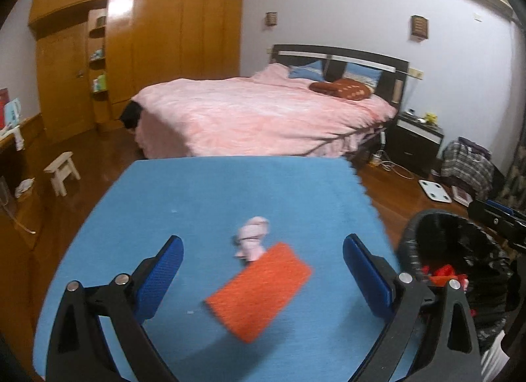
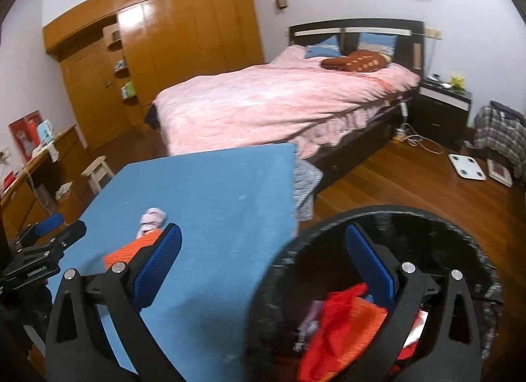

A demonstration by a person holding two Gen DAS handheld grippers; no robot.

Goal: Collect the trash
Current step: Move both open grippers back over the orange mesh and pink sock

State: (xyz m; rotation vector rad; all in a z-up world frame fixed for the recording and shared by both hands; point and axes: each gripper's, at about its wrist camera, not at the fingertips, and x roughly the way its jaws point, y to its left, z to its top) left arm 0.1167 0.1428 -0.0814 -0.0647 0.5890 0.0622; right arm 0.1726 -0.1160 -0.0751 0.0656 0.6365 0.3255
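Left wrist view: the left gripper (image 1: 263, 270) is held above a blue mat (image 1: 184, 204), its blue-padded jaws spread wide with nothing between the pads. Between the two jaws, lower on the mat, an orange rectangular piece (image 1: 259, 290) is seen lying flat and tilted. A crumpled pale pink scrap (image 1: 251, 239) is seen touching the far corner of that piece. To the right of the mat, a black-lined trash bin (image 1: 460, 257) is shown standing on the wooden floor (image 1: 394, 191), with red and orange scraps already inside it.

Right wrist view: the right gripper (image 2: 263, 270) is shown with its jaws set wide apart and empty. Its left pad is seen over the mat edge, its right pad over the open mouth of the bin. Red trash (image 2: 332, 322) is seen heaped in the bin; the individual pieces are blurred and cannot be told apart with certainty. The orange piece and the pink scrap are seen on the mat at left, partly hidden by the left pad, with the other gripper just beyond them at the frame's left edge.

Background, both views: a bed with a pink cover (image 1: 263, 112), a wooden wardrobe (image 1: 148, 36), a small white stool (image 1: 62, 168) and a dark nightstand (image 1: 414, 138) are visible.
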